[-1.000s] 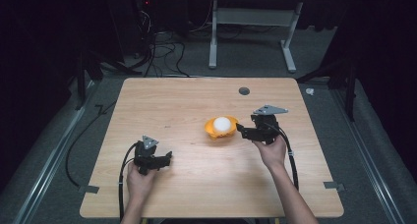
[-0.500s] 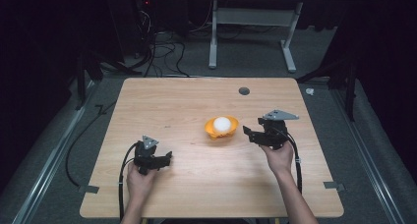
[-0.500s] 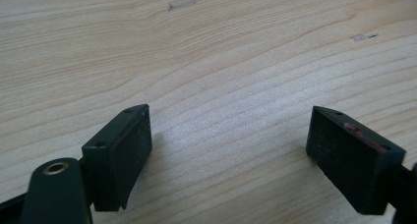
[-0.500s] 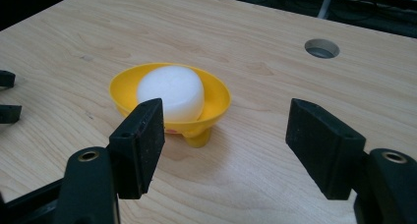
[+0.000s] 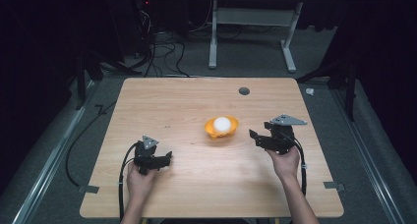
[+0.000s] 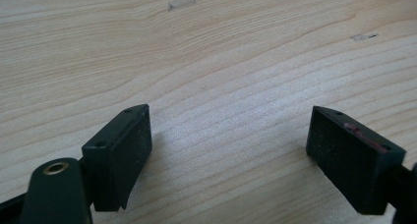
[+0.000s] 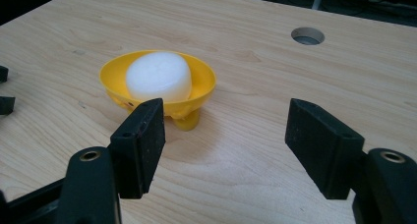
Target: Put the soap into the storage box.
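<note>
A yellow bowl (image 5: 222,130) stands on small feet near the middle of the wooden table (image 5: 172,101), with a white rounded lump (image 5: 222,124) inside it. My right gripper (image 5: 254,138) is just to the right of the bowl, apart from it and pointing at it. In the right gripper view the bowl (image 7: 199,84) and lump (image 7: 158,75) lie beyond my right gripper (image 7: 226,135), whose jaws stand apart, open and holding nothing. My left gripper (image 5: 168,158) rests at the near left, open over bare wood (image 6: 231,150).
A round cable hole (image 5: 244,91) sits in the table's far right part. Cables trail from both grippers toward the near edge. Dark floor, a desk frame (image 5: 251,17) and loose cables lie beyond the far edge.
My right gripper has drawn back from the bowl, to the right and toward the near edge. The left gripper, the bowl and the lump have stayed put.
</note>
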